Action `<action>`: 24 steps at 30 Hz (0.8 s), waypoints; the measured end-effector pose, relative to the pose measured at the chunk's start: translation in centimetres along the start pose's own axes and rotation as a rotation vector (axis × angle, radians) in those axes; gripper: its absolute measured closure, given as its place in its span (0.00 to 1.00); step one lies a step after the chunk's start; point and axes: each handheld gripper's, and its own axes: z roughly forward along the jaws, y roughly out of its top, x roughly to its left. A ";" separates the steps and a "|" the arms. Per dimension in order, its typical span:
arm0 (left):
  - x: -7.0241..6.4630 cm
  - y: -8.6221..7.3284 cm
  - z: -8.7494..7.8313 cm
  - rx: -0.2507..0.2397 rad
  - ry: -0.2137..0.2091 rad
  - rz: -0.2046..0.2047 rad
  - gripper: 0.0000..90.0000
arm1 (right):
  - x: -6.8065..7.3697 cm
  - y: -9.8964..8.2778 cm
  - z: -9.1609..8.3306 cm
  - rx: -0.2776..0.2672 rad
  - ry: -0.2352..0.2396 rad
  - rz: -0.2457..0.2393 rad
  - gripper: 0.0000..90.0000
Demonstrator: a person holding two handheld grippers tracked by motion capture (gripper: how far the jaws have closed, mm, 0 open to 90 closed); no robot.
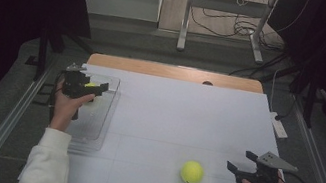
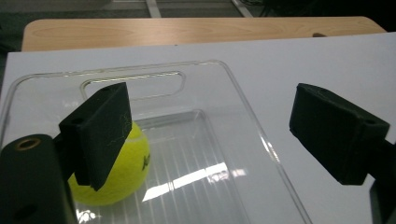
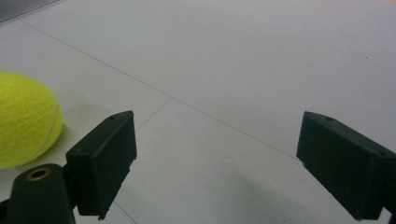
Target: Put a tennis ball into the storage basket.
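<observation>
One fuzzy yellow-green tennis ball [image 2: 114, 170] apparently already rests in the clear plastic tray [image 1: 100, 126] at nine o'clock beneath the released left gripper [image 2: 205, 135], while a second ball [image 1: 192, 172] at five o'clock awaits the open-jawed right gripper [image 1: 237, 168].

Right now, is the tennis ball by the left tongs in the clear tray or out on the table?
In the tray. The tennis ball rests on the floor of the clear tray, inside its rim.
</observation>
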 end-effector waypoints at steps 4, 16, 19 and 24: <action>-0.4 0.0 -0.5 -0.022 -0.036 -0.003 0.16 | 0.1 0.1 0.2 0.004 0.003 -0.008 0.14; -2.8 0.2 -1.3 -0.031 -0.141 0.046 0.15 | 0.3 0.2 0.3 0.010 0.001 -0.018 0.14; -3.4 0.2 -1.4 -0.026 -0.161 0.060 0.15 | 0.3 0.1 0.1 0.005 0.002 -0.013 0.14; -4.6 0.1 -1.4 -0.023 -0.185 0.091 0.15 | 0.4 0.1 0.1 0.004 0.001 -0.018 0.14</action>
